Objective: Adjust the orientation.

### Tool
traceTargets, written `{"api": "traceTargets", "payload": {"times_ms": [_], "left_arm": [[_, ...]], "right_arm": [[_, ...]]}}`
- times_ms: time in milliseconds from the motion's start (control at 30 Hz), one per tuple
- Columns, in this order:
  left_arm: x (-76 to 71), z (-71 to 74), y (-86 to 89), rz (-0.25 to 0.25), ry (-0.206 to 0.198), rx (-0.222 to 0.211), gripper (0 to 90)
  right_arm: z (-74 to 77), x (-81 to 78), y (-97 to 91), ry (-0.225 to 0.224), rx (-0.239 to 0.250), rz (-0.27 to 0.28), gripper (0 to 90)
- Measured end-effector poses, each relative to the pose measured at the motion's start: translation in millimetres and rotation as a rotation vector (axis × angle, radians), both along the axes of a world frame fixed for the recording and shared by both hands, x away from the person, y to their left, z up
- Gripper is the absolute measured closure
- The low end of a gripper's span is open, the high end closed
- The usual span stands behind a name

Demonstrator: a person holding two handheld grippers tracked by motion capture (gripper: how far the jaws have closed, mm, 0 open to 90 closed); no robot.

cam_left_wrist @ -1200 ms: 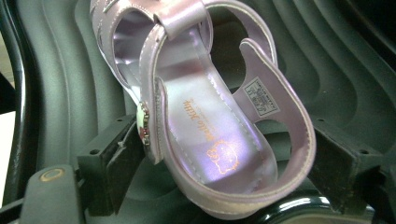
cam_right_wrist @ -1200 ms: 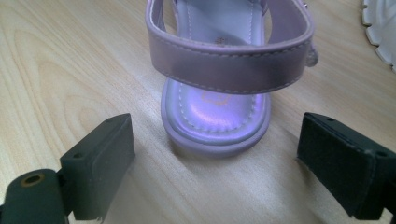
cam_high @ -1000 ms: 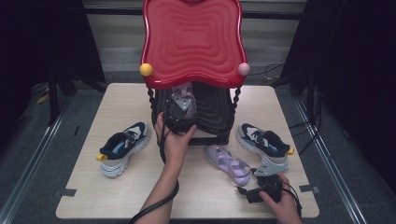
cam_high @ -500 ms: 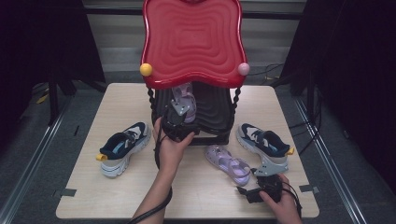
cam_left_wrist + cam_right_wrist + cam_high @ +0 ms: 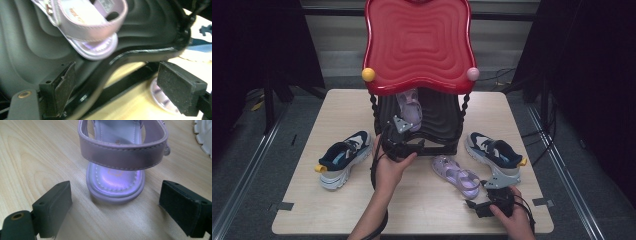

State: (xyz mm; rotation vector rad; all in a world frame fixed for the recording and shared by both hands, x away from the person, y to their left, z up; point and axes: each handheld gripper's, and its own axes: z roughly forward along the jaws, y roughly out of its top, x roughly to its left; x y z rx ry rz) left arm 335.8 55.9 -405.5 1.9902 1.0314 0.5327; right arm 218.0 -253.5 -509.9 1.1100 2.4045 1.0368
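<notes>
- The left gripper [image 5: 404, 131] hovers at the front edge of the black lower shelf [image 5: 439, 120] of the red-topped rack [image 5: 417, 45], centre of the high view; its fingers [image 5: 66, 86] are spread with nothing between them.
- One lilac sandal [image 5: 87, 27] lies on that shelf just beyond those fingers, in the upper left of the left gripper view, heel end toward them, long axis running away into the rack.
- The right gripper [image 5: 492, 200] rests low on the table [image 5: 312, 200], lower right of the high view; its fingers [image 5: 53, 206] are also spread and empty.
- The second lilac sandal [image 5: 120, 157] lies straight ahead of the right fingers on the wood, heel strap nearest, long axis pointing away. The right hand is clearly the nearer one to it, so the next grasp likely falls to that hand.
- Count: two lilac sandals, one shelved and one on the table; two navy-and-white sneakers, one at left [image 5: 343, 157] and one at right [image 5: 494, 152].
</notes>
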Motion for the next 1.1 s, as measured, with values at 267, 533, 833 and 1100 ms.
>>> {"api": "traceTargets", "payload": {"times_ms": [267,533,833,1100], "left_arm": [[-12.9,-2.8,9.3,-0.031,0.011,-0.021,15.4],[-22.9,-13.6,18.5,-0.062,0.036,-0.026,15.4],[-27.8,-24.8,21.9,-0.084,0.054,-0.019,15.4],[-32.3,-35.4,22.5,-0.116,0.063,0.004,15.5]], "right_arm": [[0.1,0.0,-0.1,0.0,-0.001,0.001,10.3],[0.0,0.1,-0.1,-0.001,-0.001,0.001,10.3],[0.1,0.0,-0.1,0.0,-0.001,0.0,10.3],[0.0,0.1,-0.1,-0.001,0.0,0.001,10.3]]}}
